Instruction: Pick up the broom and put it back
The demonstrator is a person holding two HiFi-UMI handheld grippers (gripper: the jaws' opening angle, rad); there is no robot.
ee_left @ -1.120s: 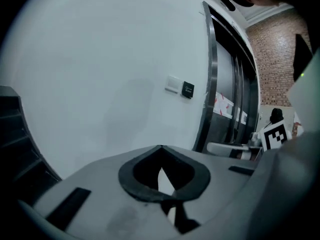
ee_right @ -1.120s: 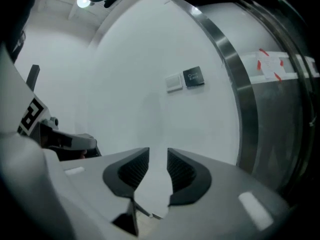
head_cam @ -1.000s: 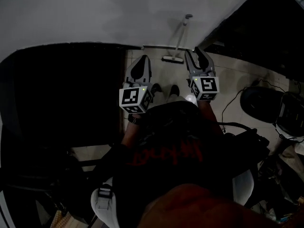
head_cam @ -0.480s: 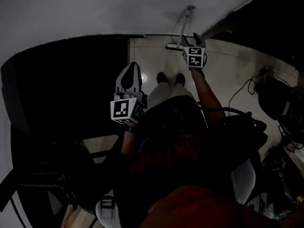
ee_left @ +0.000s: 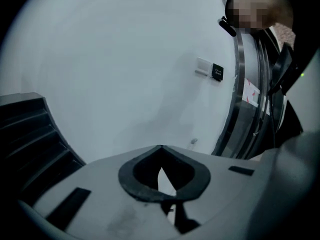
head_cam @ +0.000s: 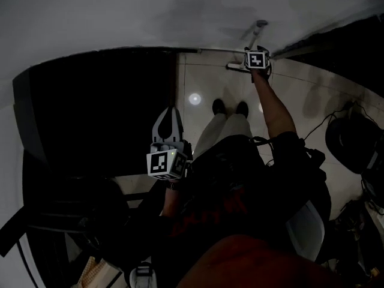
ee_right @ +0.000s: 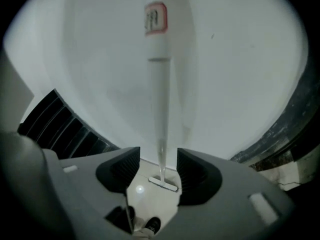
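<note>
The broom (head_cam: 247, 45) leans upright against the white wall, its head (head_cam: 237, 67) on the tiled floor. In the right gripper view its pale handle (ee_right: 160, 109), with a red label (ee_right: 155, 18), rises through the gap between my jaws, and its head (ee_right: 162, 183) shows low between them. My right gripper (ee_right: 158, 159) is open, and the pads stand apart from the handle. In the head view it (head_cam: 257, 49) is stretched far forward at the broom. My left gripper (head_cam: 170, 109) hangs near my body, shut on nothing (ee_left: 159, 147).
A big black cabinet (head_cam: 90, 113) fills the left side. My shoes (head_cam: 219, 107) stand on the tiles just short of the broom. Cables and dark gear (head_cam: 354, 137) lie on the floor at the right. A wall switch (ee_left: 210, 70) and a metal door frame (ee_left: 245, 94) are ahead of the left gripper.
My right gripper has reached forward and down to the broom at the wall, its jaws wider apart. The left gripper has sunk back toward my body, still shut.
</note>
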